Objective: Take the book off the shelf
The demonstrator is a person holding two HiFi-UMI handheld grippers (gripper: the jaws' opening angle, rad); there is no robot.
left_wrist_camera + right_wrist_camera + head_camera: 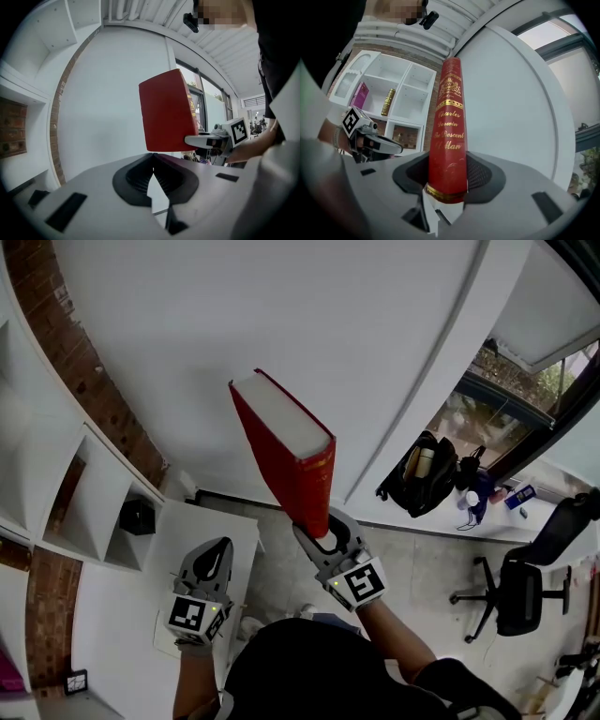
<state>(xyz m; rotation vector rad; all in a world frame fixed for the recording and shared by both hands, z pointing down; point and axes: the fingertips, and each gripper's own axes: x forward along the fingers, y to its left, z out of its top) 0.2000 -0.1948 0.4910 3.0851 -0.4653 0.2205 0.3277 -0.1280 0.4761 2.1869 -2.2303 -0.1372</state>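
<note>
Removal looks done: the book (449, 131) is clear of the shelf (89, 493), held in the air well apart from it and in front of a bare white wall. The right gripper (446, 183) is clamped on the foot of the spine, one pad pressed on each cover, so the book stands up out of the jaws. The left gripper (153, 164) hangs on the shelf side of the book, its jaws together at the tips with nothing between them.

What remains, I judge, is to carry the book to wherever it is to rest. That calls for a firm clamp, since the hold is low and the weight sits high. The left gripper could steady the top edge.

It is a thick red hardback with gilt lettering and bands on the spine, and a pale page block.
</note>
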